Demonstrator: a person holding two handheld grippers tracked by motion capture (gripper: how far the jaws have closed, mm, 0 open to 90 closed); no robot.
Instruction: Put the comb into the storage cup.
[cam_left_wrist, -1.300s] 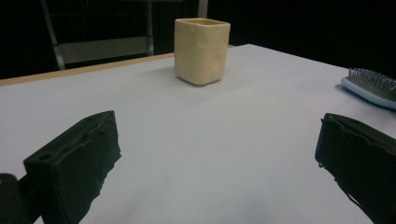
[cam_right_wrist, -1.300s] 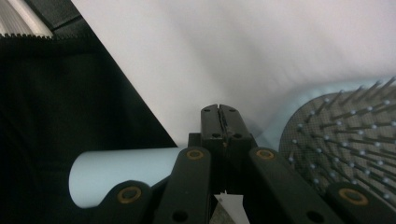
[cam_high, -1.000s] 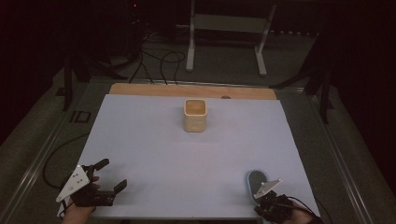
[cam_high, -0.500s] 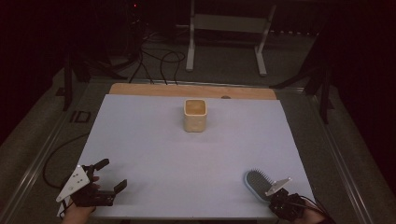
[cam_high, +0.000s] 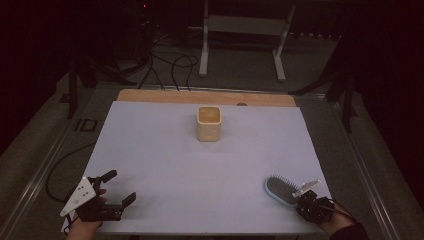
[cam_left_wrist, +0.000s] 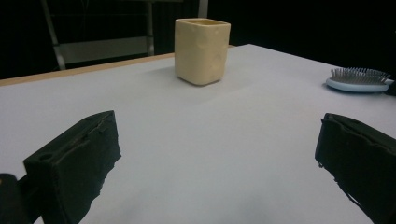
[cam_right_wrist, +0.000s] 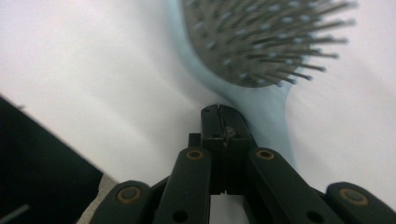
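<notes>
I count one brush at five o'clock, one cup at twelve o'clock, and two grippers: left at seven, right at five.

Left tool low at the near-left corner, held in a hand entering from the bottom edge, grey three-cornered plate on top, jaws spread wide apart with nothing between them; in the left gripper view, both black jaws standing at the far sides of the frame. Right tool at the near-right corner, gripped by a hand in a dark sleeve, pointing up and left across the counter. In the right gripper view, right tool's jaws pressed flat together, tips meeting, nothing clamped between them.
</notes>
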